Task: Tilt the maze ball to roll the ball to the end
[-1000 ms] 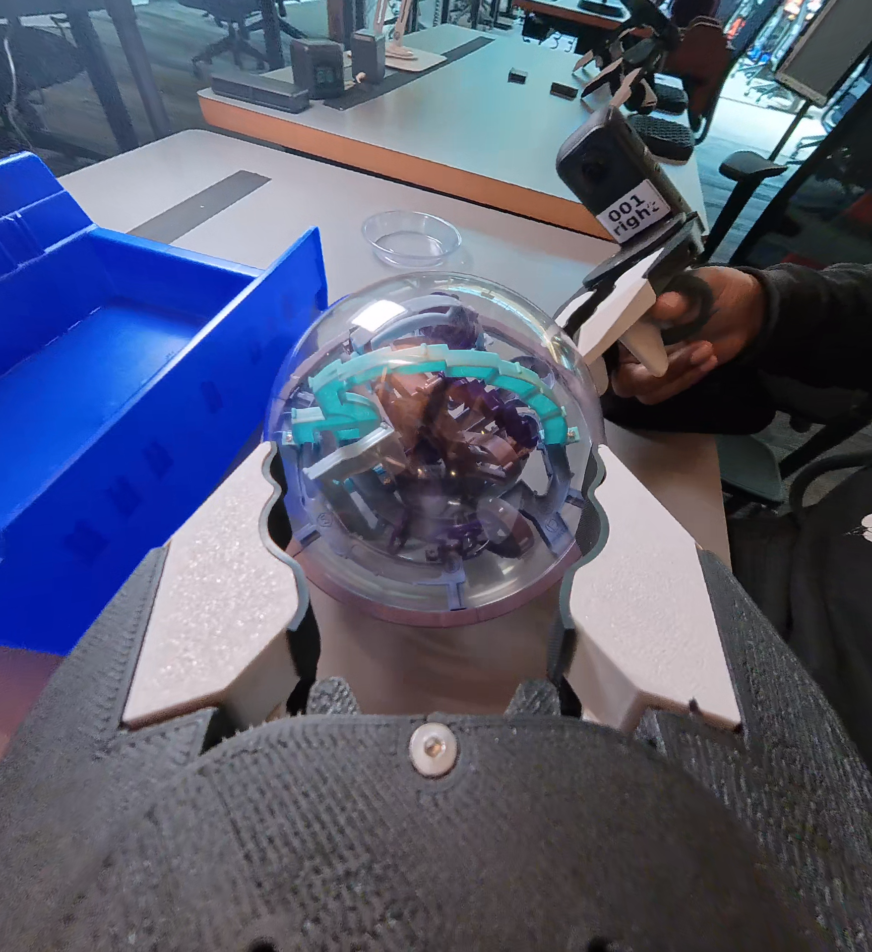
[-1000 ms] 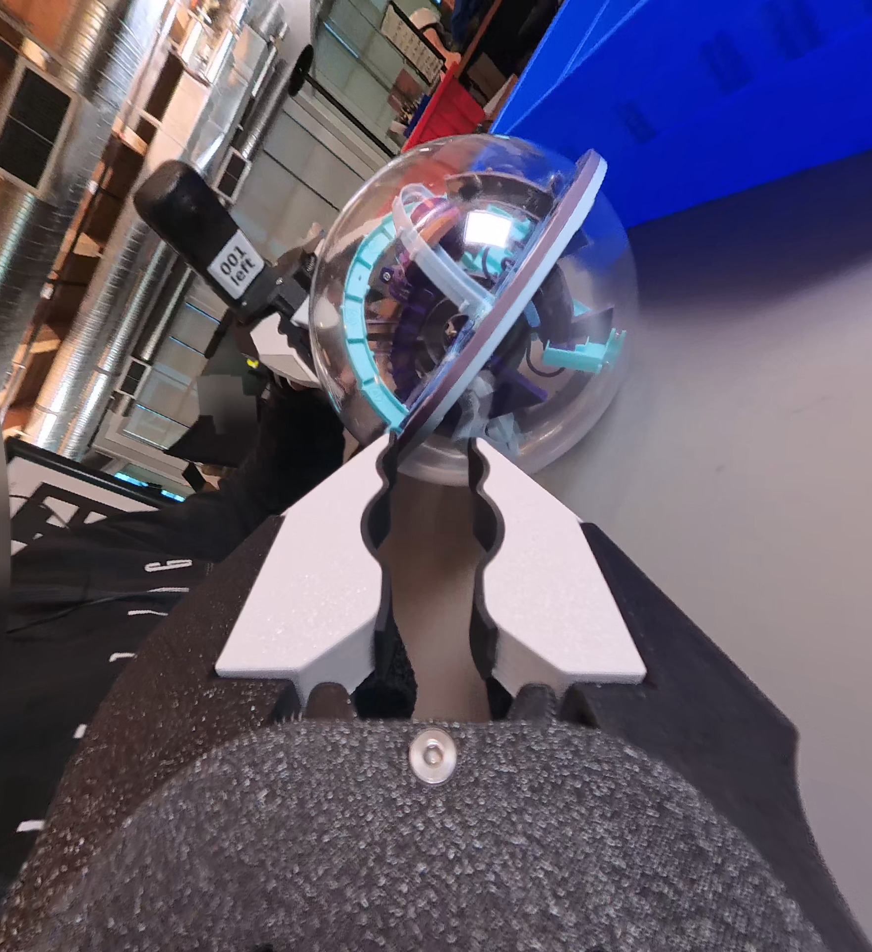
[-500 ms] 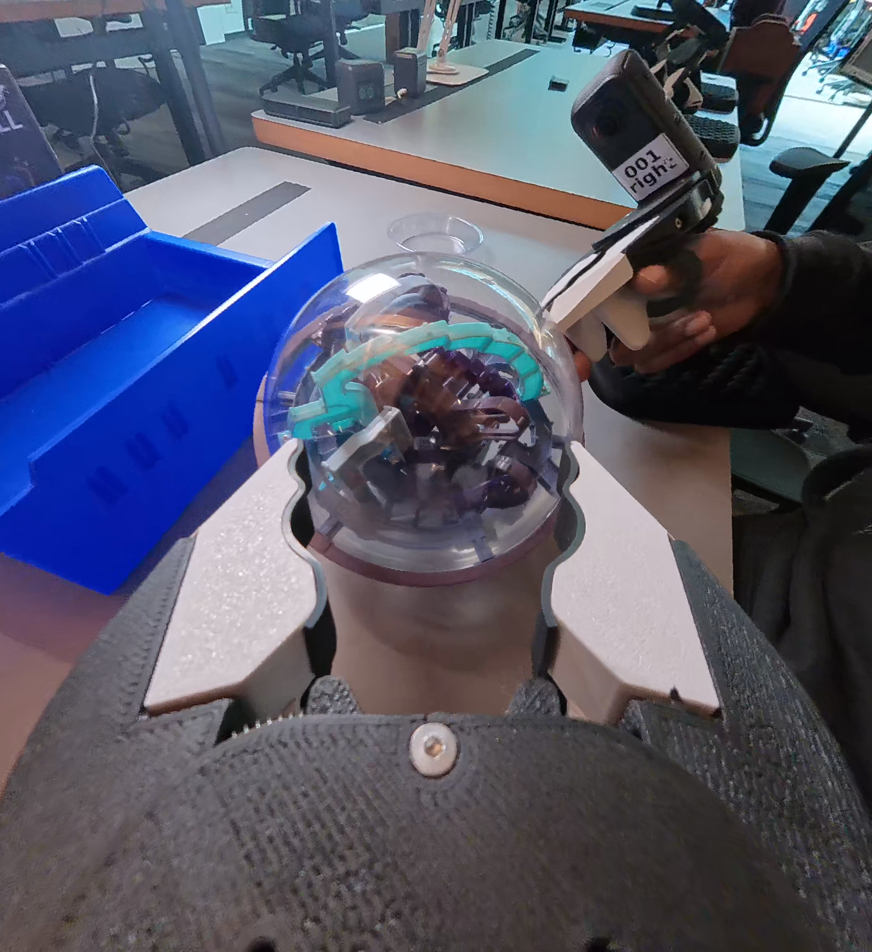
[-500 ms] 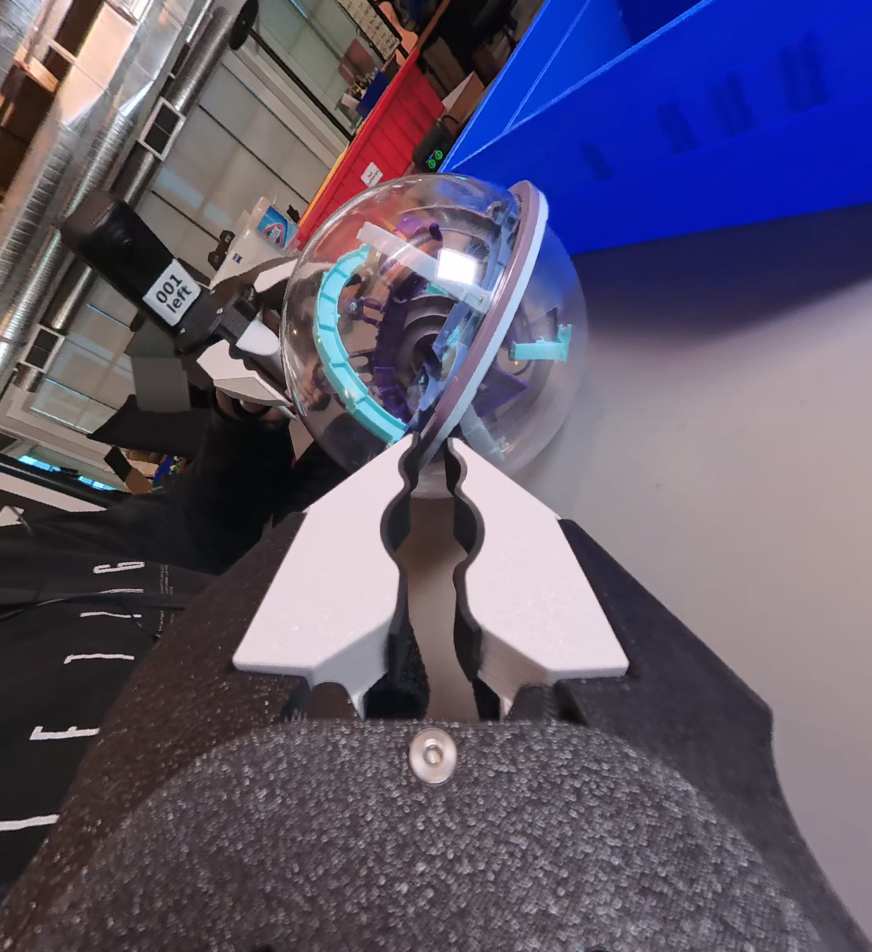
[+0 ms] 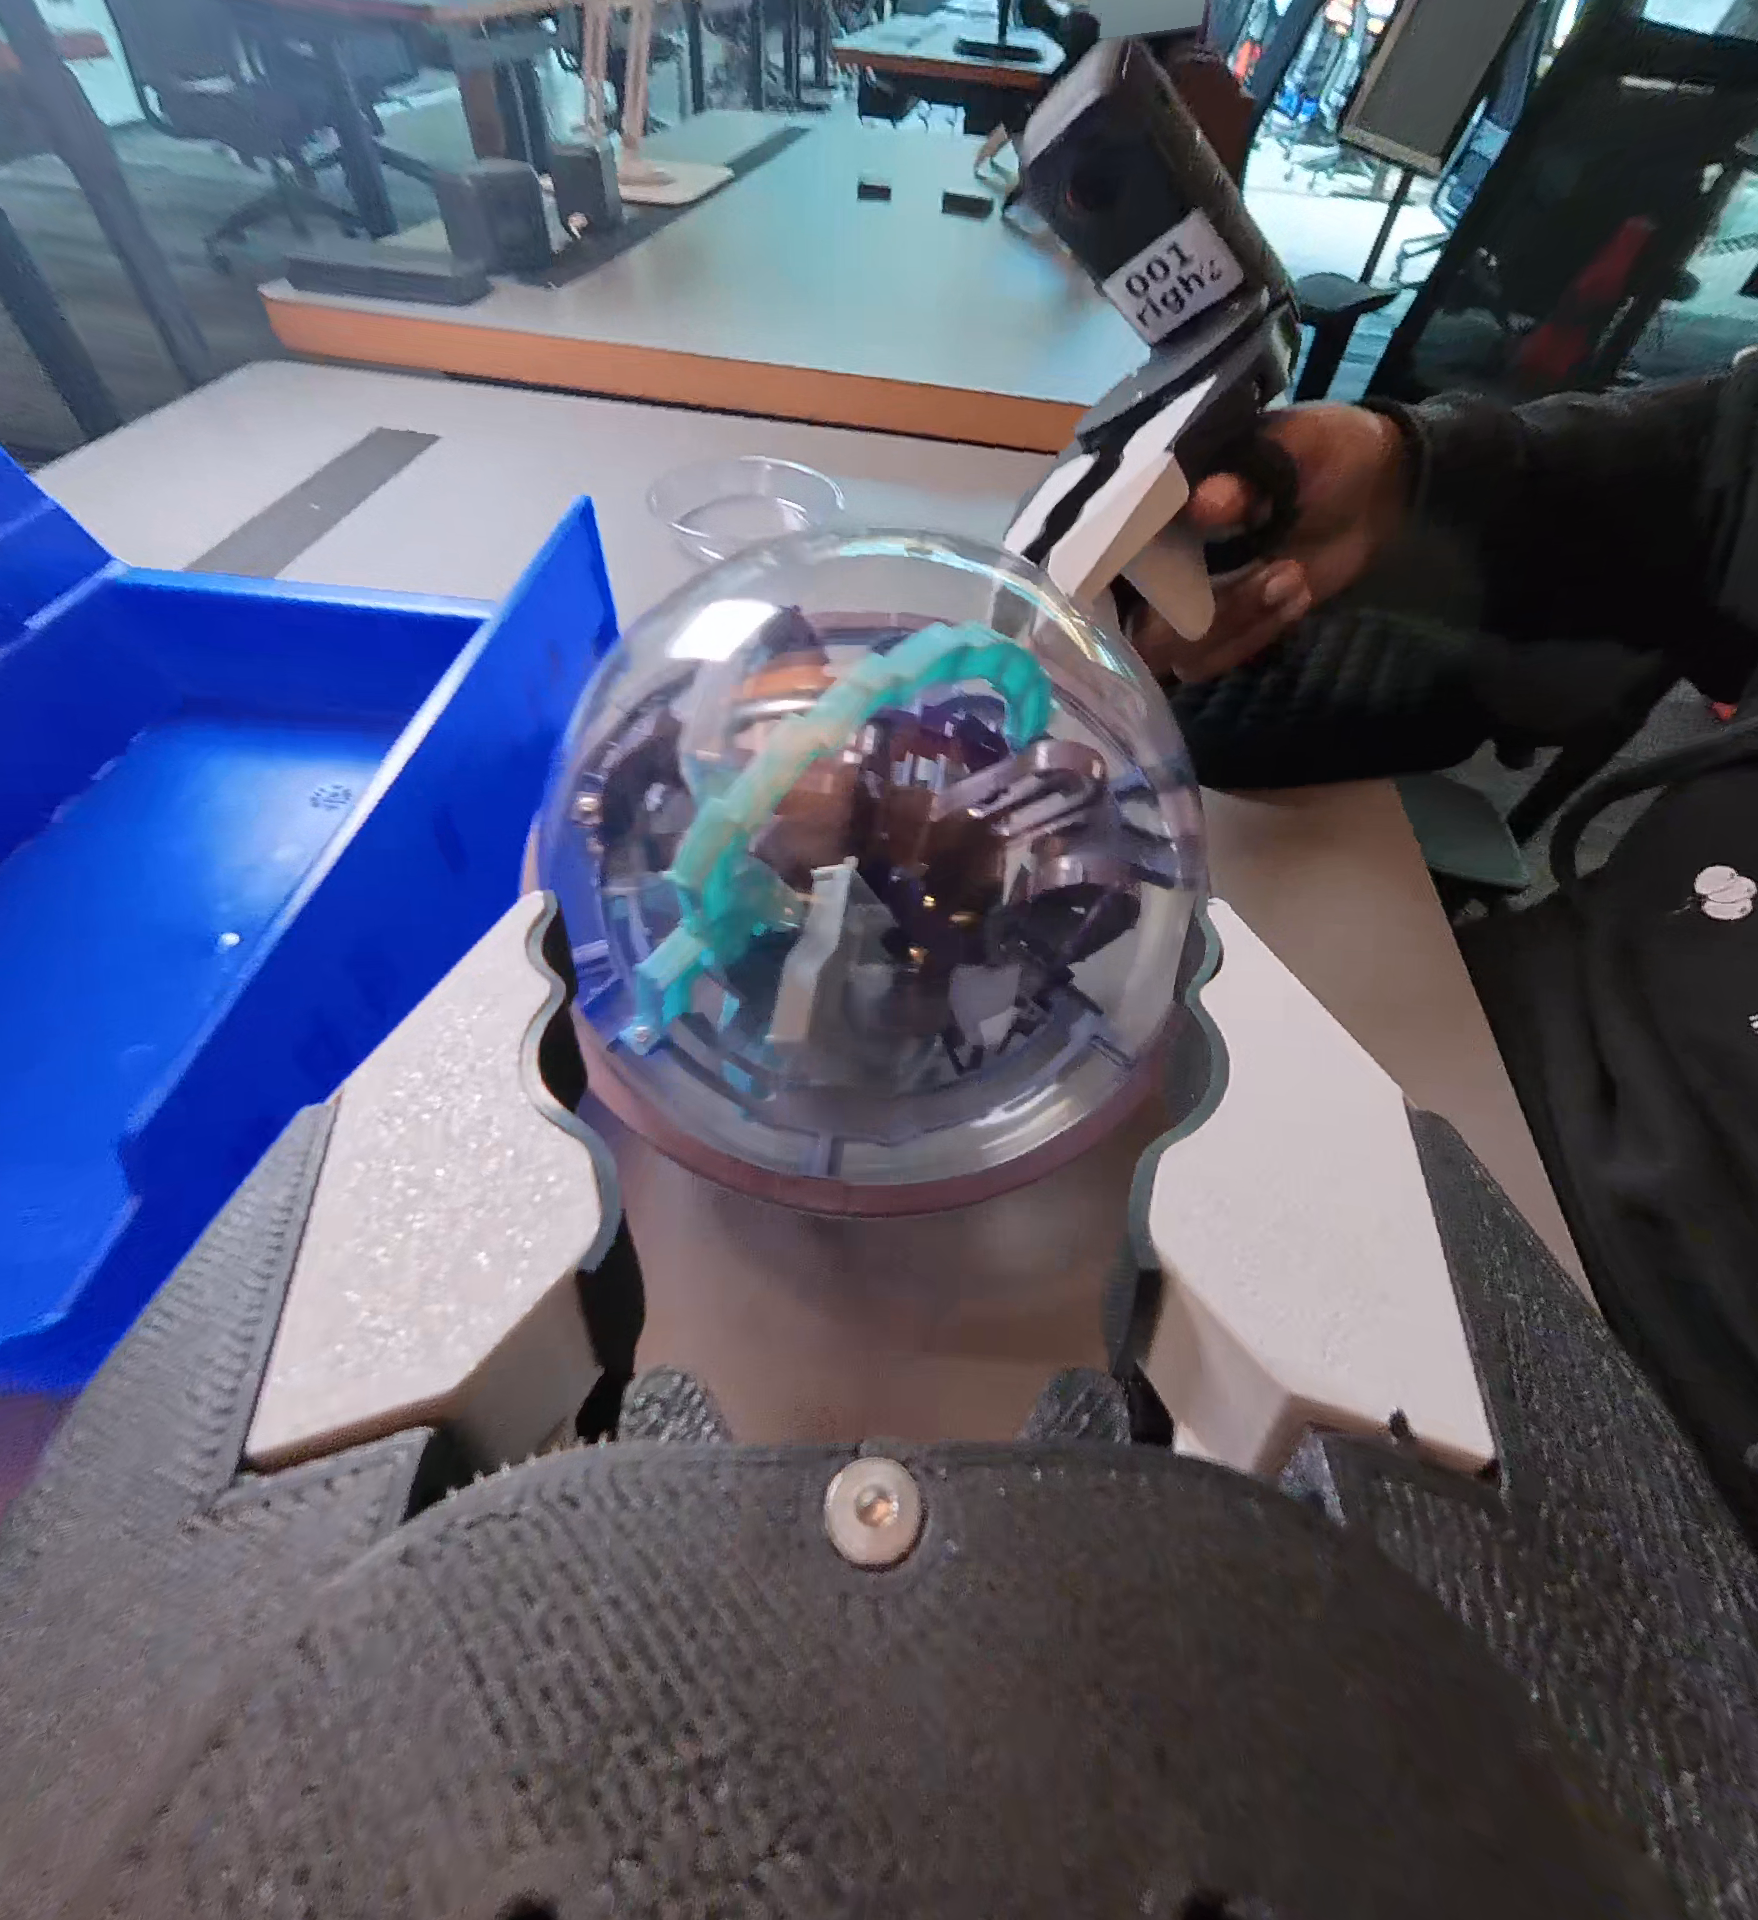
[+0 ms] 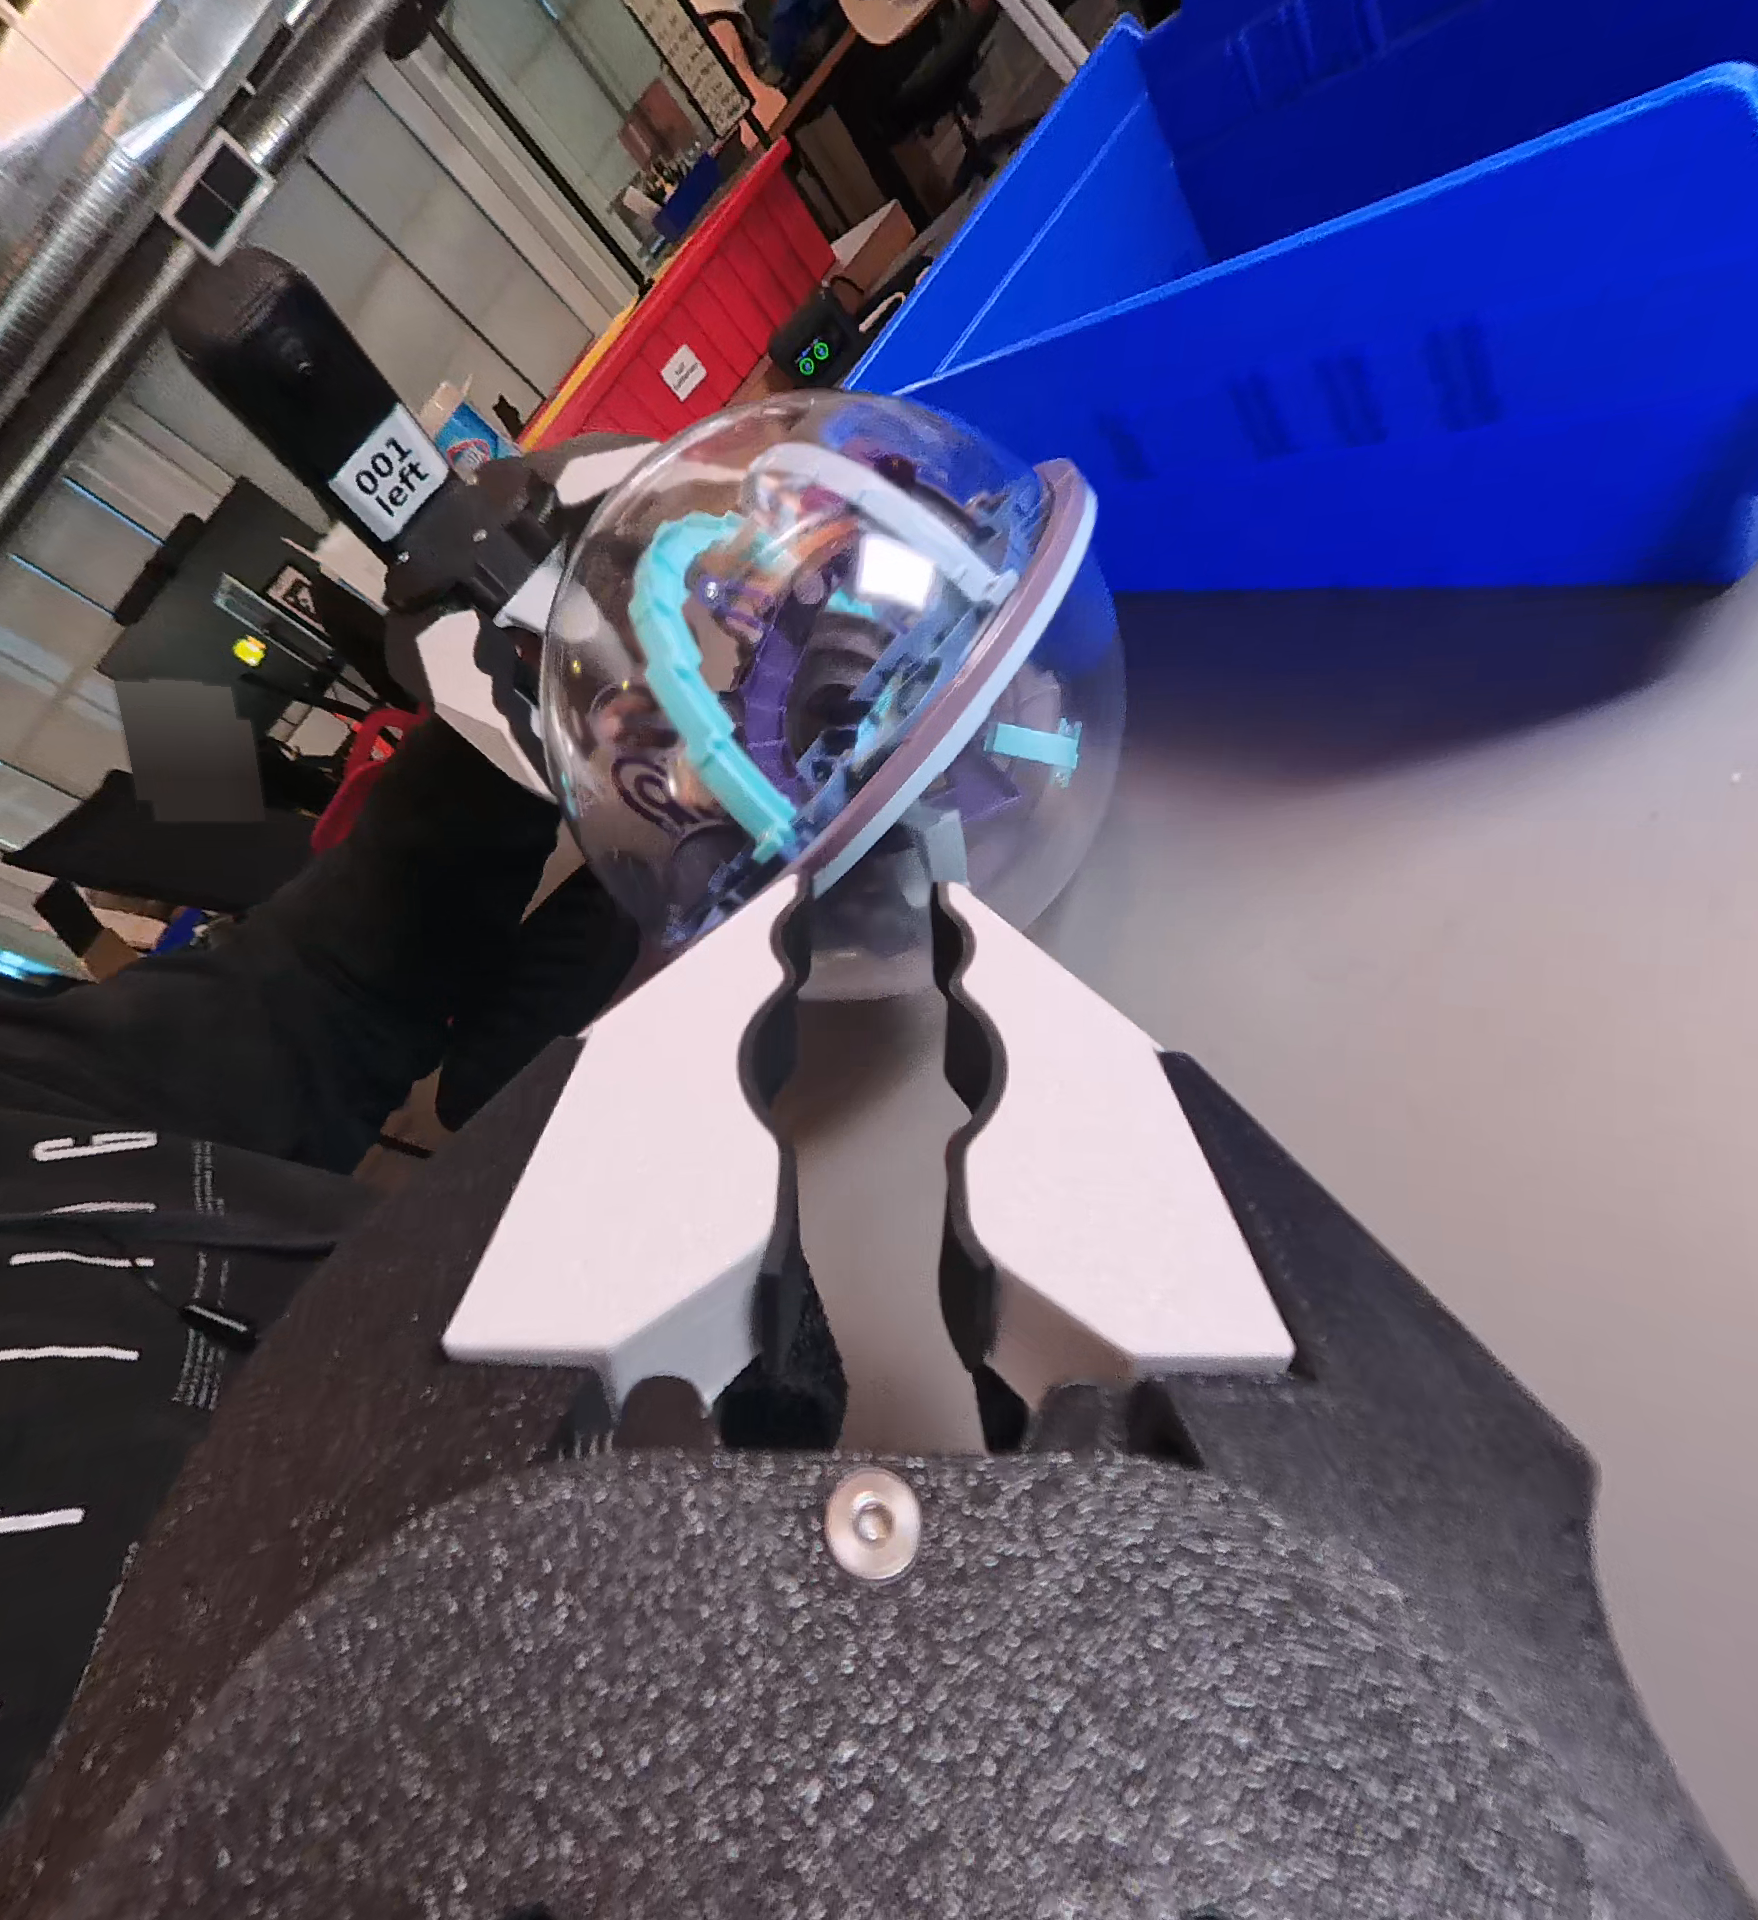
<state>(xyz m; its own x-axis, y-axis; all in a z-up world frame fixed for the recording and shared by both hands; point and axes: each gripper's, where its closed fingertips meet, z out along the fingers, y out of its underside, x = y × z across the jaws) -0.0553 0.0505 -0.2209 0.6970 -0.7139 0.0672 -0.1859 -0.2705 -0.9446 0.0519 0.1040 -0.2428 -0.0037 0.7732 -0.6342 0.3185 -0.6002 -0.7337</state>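
I held the maze ball (image 5: 870,862) between both grippers so I could tip it from two sides. The left gripper (image 5: 873,997) had its fingers (image 5: 459,1143) spread wide, cradling the sphere at its purple seam, close above the worktop (image 6: 1426,1039) beside the blue bin (image 5: 179,831). The right gripper (image 6: 867,904) had its fingers (image 6: 667,1122) drawn narrow against the seam rim, seemingly pinching it to steer the tilt. I could not pick out the small ball inside.
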